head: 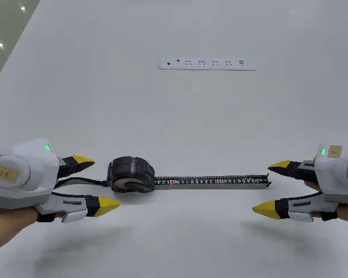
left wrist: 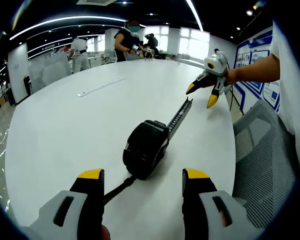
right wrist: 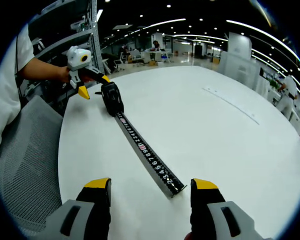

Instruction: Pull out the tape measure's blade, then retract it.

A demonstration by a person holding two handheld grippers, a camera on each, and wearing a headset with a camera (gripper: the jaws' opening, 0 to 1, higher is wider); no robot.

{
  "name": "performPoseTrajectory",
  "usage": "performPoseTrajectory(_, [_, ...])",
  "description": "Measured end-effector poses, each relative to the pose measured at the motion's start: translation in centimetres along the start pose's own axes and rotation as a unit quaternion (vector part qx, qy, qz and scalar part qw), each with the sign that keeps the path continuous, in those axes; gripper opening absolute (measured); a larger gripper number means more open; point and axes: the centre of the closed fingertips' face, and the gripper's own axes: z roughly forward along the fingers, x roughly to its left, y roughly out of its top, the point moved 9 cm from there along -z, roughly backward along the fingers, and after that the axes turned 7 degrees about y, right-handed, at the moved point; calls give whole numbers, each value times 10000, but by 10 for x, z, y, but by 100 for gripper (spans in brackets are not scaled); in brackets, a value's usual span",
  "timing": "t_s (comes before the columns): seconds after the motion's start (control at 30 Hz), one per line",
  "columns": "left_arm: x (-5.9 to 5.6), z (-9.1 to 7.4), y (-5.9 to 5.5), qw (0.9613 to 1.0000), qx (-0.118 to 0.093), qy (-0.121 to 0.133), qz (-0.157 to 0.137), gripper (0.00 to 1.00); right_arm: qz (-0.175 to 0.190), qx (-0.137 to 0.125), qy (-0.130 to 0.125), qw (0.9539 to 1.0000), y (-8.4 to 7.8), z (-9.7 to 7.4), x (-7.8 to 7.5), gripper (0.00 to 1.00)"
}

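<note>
My left tool (head: 102, 181) and right tool (head: 265, 188) both stand spread apart. The tape measure (head: 130, 174) lies between them, blade (head: 211, 181) out, seemingly touching neither.

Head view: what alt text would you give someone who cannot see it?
A black tape measure lies on a white table, its blade drawn out to the right. The left gripper sits open beside it and the right gripper open at the blade's tip; a power strip lies beyond.

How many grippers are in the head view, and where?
2. The left gripper, open, points at the tape measure from close by; the right gripper, open, is at the tip of its extended blade.
</note>
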Motion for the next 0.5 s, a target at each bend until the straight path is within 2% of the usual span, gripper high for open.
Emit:
performPoseTrajectory(0.2, [-6,-12,-6,9995,-80,147,-256,61,82,-168,-127,9997,1,-4,11,69])
performPoseTrajectory(0.37, [-13,-22,-12,9978,-200,354,-527,62,233,-305,-285,9989,-4,-10,13,70])
performPoseTrajectory(0.5, [-18,-28,-17,9965,-215,420,-684,65,266,-371,-344,9984,-4,-14,21,72])
